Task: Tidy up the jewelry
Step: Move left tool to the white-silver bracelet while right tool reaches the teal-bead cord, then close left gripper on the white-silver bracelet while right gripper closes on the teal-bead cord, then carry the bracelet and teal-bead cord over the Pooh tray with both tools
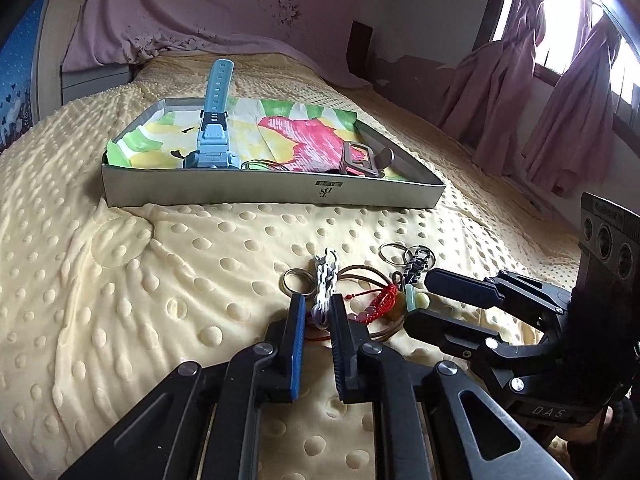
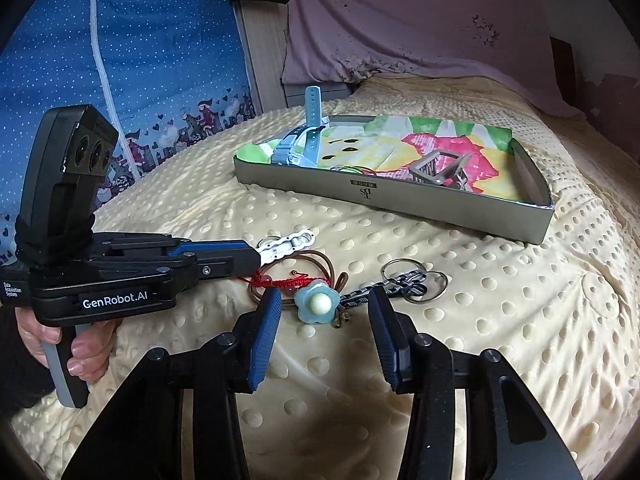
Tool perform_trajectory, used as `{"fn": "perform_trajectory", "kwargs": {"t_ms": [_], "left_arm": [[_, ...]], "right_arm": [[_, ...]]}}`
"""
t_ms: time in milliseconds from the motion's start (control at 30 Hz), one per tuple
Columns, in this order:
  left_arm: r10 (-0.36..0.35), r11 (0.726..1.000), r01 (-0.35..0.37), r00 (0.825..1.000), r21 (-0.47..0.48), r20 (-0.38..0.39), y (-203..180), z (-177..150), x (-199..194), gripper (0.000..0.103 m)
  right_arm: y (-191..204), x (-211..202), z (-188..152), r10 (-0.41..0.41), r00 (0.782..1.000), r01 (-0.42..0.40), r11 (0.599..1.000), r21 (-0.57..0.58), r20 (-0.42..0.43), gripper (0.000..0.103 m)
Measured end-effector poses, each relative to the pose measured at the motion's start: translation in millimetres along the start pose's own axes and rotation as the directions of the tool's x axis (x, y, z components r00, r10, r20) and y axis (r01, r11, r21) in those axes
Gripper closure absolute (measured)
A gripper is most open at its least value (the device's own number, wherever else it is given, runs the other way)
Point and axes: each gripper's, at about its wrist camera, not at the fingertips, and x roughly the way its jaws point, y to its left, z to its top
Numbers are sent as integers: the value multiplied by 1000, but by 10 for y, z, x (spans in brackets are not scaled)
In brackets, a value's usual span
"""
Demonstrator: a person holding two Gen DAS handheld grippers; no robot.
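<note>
A pile of jewelry lies on the yellow dotted blanket. My left gripper [image 1: 318, 312] is shut on a white chain bracelet [image 1: 326, 280], also in the right wrist view [image 2: 286, 242]. My right gripper [image 2: 324, 304] is open around a blue flower pendant with a pale bead [image 2: 316, 306] on a brown cord [image 2: 320, 264]. A red woven bracelet [image 2: 280, 280], a dark metal chain with key rings [image 2: 408, 282] and a gold ring [image 1: 298, 282] lie beside them. A shallow grey box [image 1: 272, 192] farther back holds a blue watch [image 1: 212, 136], thin bangles [image 1: 260, 165] and a metal clasp [image 1: 360, 158].
The box [image 2: 400, 200] is lined with colourful paper. A pink cloth [image 1: 200, 8] covers the headboard behind it. Pink curtains [image 1: 560, 100] hang at the right by a window. A blue dotted fabric [image 2: 120, 80] hangs at the left.
</note>
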Motion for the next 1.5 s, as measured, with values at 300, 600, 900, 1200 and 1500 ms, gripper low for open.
{"fn": "perform_trajectory", "kwargs": {"t_ms": [300,600,900,1200,1500], "left_arm": [[-30,999,29,999,-13,-29,31,6,61,96],[-44,999,45,999,-28,23,60,-31,-43,100],[-88,994,93,992,-59,87,116,-62,-182,100],[-89,994,95,991,-62,97,129,-61,-194,100],[-99,992,106,989,-61,112,110,-26,-232,100]], "right_arm": [[16,86,6,18,1000,-18,1000,0,-24,77],[-6,20,-34,26,1000,-26,999,18,2,81],[-105,-168,-72,14,998,-19,997,69,63,81],[-224,-376,-82,-11,990,-7,991,130,138,81],[-273,-569,13,-37,975,4,989,150,218,82]]}}
